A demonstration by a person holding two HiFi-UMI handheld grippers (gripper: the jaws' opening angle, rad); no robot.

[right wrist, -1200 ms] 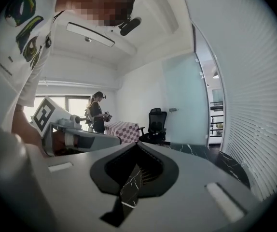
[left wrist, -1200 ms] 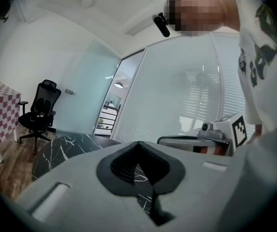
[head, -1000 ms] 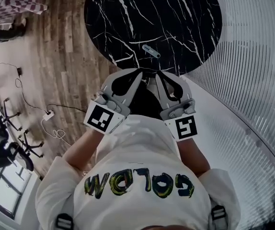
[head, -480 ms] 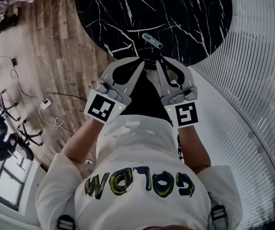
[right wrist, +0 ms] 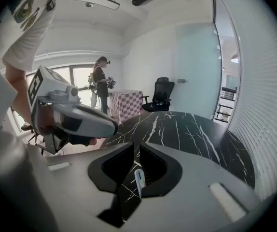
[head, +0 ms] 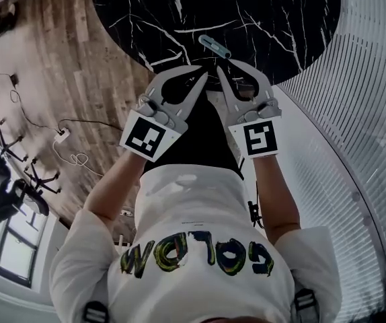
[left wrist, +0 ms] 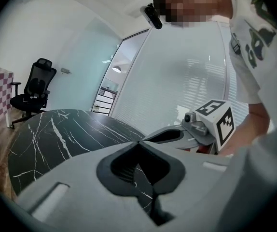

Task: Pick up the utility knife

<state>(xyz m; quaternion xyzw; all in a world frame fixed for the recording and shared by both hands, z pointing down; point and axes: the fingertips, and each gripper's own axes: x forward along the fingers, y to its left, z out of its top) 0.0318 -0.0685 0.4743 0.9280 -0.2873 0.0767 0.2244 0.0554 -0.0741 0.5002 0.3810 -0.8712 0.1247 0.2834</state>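
Pointing down toward utility knife (head: 214, 46), right hand-held gripper (head: 219, 70), jaws just parting, empty.

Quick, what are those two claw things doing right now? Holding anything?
Left gripper: closed, empty.
Right gripper: slightly open, has just been opening, empty; the utility knife lies on the table ahead.

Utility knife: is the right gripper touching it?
Apart. Head view shows bare tabletop between right gripper and utility knife; jaws have just been opening, empty.

Utility knife (right wrist: 138, 181) beyond just-opening R fingers (right wrist: 119, 162)
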